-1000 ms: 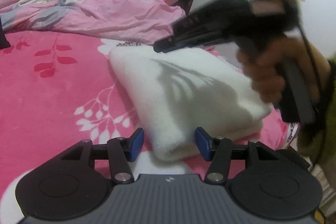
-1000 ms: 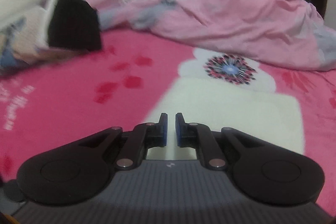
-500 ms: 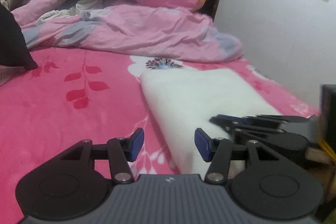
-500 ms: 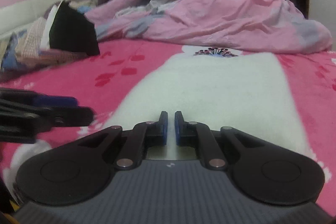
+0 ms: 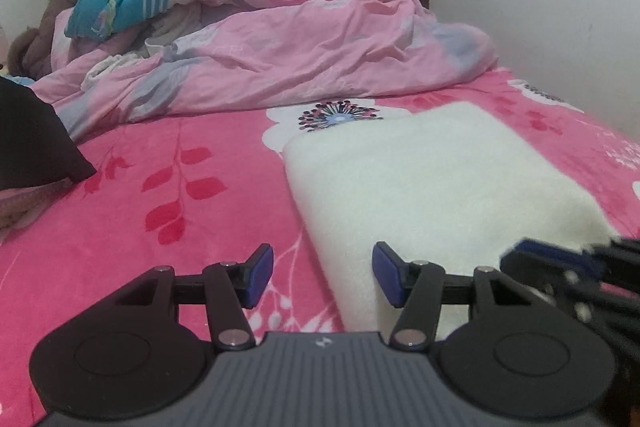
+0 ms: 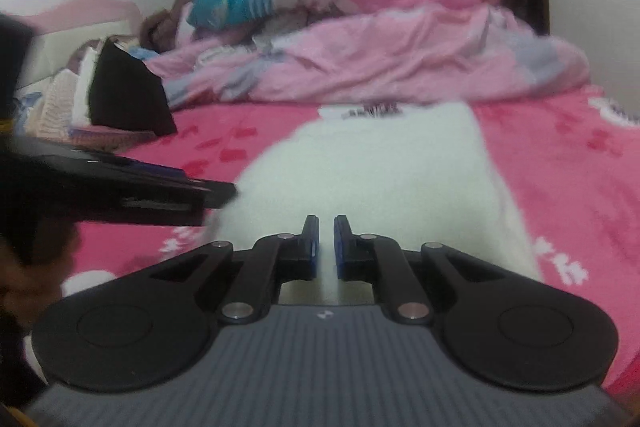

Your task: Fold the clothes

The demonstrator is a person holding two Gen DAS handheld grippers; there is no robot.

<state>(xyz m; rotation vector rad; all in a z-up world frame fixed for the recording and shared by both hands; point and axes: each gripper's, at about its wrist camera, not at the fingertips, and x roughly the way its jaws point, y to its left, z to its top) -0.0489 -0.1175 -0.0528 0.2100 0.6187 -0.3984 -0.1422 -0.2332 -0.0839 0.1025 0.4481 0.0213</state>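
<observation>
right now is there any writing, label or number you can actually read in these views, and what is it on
None can be read.
White marks on the pink bedsheet beside the white folded cloth: they look like characters, too blurred to read.
Fainter white marks on the sheet by the wall: too blurred.
Small pale emblem on each gripper body: a logo shape, no letters.

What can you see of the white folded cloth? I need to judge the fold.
The white folded cloth looks fleecy and thick, folded into a long rectangle with a rounded left edge. It lies flat on the pink floral blanket, lengthwise away from both cameras. Both grippers sit at its near end; contact is unclear.
</observation>
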